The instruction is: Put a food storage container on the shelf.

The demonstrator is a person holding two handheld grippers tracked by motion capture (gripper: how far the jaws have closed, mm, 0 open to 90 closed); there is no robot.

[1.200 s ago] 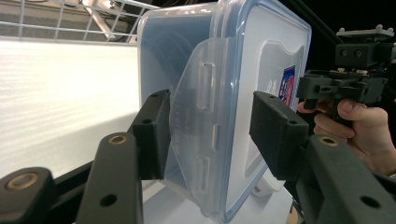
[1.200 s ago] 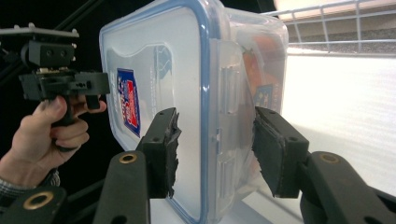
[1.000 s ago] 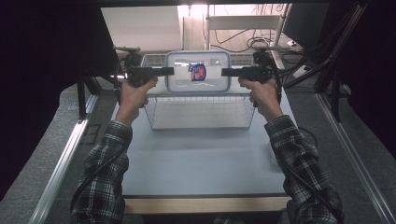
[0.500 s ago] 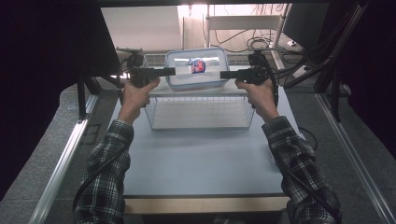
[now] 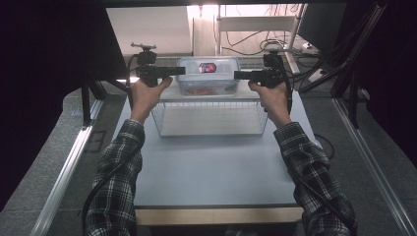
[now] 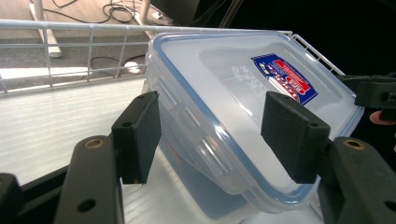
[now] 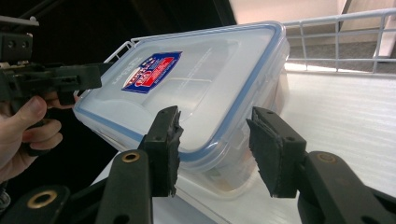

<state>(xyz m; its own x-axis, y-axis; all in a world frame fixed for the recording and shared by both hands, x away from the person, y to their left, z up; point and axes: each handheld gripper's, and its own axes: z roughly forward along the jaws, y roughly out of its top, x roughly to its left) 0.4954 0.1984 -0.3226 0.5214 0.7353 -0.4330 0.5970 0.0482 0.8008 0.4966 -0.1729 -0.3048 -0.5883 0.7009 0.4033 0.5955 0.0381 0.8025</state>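
Observation:
A clear plastic container (image 5: 208, 76) with a blue-rimmed lid and a red and blue label lies lid up at the far end of the white wire basket (image 5: 211, 129). My left gripper (image 6: 212, 135) straddles its left end. Its jaws have just been opening, and a small gap shows at the pads (image 6: 140, 135). My right gripper (image 7: 215, 149) holds the container's (image 7: 196, 88) right end. Its jaws have just been closing, and the pads (image 7: 275, 156) press the rim and side wall. In the high view the left gripper (image 5: 181, 71) and right gripper (image 5: 238, 74) point at each other.
The basket's wire wall (image 6: 70, 44) rises just behind the container (image 6: 243, 107). The pale table (image 5: 211, 167) stretches toward the person in front of the basket. Dark frame posts (image 5: 87, 93) stand at the left, and cables and a monitor (image 5: 319, 24) at the far right.
The container was held up with its lid tipped toward the person. It has turned lid up and gone down at the basket's far end. The left jaws have widened.

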